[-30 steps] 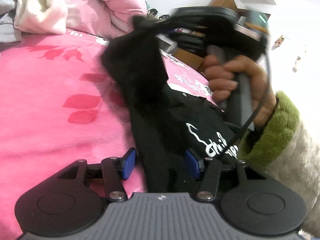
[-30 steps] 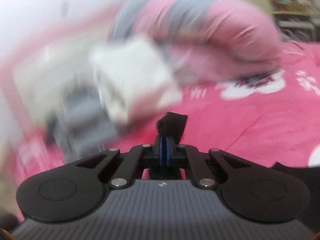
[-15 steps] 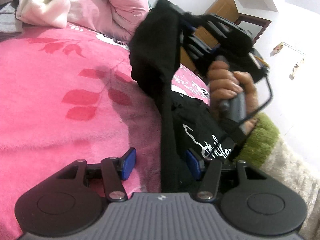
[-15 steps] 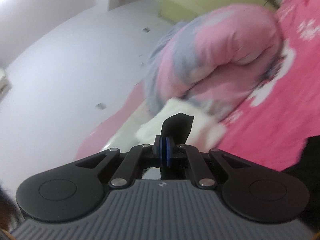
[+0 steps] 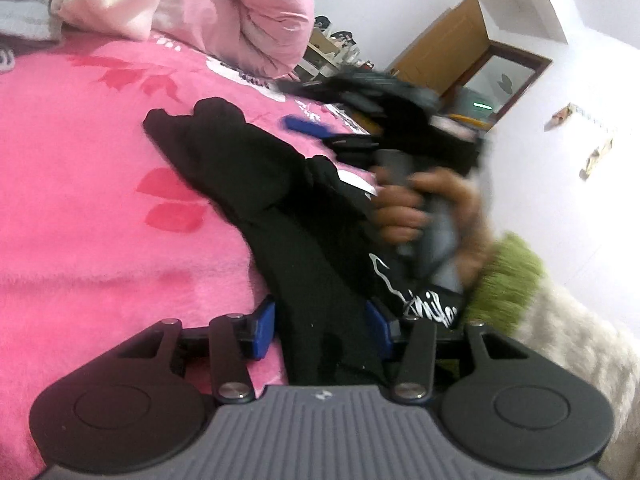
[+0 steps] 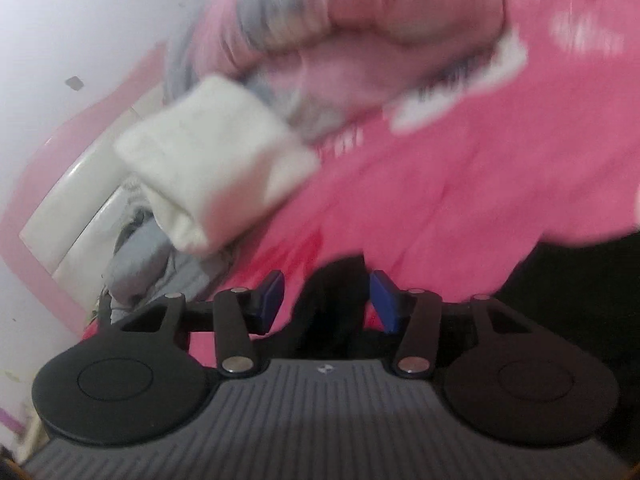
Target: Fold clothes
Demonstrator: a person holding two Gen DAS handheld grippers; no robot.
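Note:
A black garment (image 5: 256,176) with white lettering (image 5: 424,300) lies on the pink bed cover (image 5: 80,220), one sleeve stretched out to the upper left. My left gripper (image 5: 320,326) straddles a fold of it. Its jaws are closing, and a thin gap still shows at the left pad. In the left wrist view my right gripper (image 5: 320,132) is blurred and hovers just beyond the garment, held by a hand (image 5: 404,212). In the right wrist view the right gripper (image 6: 328,296) is opening. A black cloth tip (image 6: 332,288) lies loose between its blue pads (image 6: 274,294).
A rolled pink quilt (image 5: 248,20) and a folded white cloth (image 6: 212,160) lie at the head of the bed, with grey clothing (image 6: 136,256) beside a white headboard (image 6: 72,200). A wooden door (image 5: 452,48) stands behind. A green cuff (image 5: 508,276) is at the right.
The right gripper came down with the lifted black sleeve and opened, and the sleeve now lies flat on the bed. The left jaws have narrowed a little around the cloth.

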